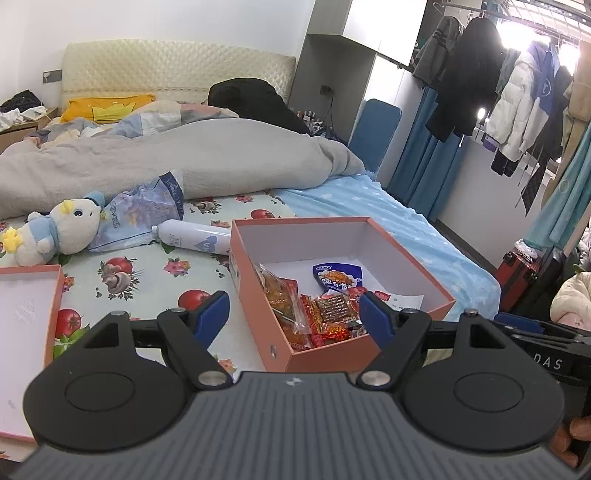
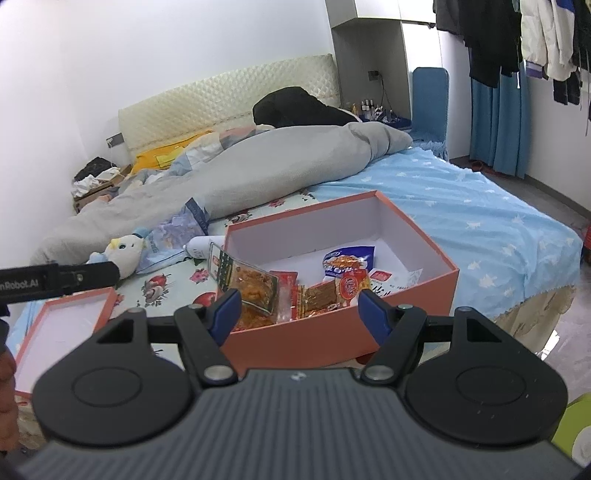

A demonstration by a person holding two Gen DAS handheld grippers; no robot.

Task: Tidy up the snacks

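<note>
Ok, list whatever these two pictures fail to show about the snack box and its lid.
- Box floor, left wrist view: the snack packets and the left gripper cover part of it.
- Lid, left wrist view: cut off by the left edge.
- Lid, right wrist view: near end behind the right gripper.
- Packet print: too small to read in both views.

snacks [image 1: 325, 314] in box [image 1: 406, 258] | lid [image 1: 51, 295] left | bottle [image 1: 195, 238] behind box

White walls [image 2: 184, 44]; cream padded headboard [image 1: 177, 70]; bed [image 2: 480, 206] under blue star sheet, grey duvet [image 1: 221, 155] heaped. Blue curtains [image 2: 498, 122], coats on rail [image 1: 480, 74], bright window glare [image 1: 524, 33], grey floor [image 2: 554, 192].
</note>
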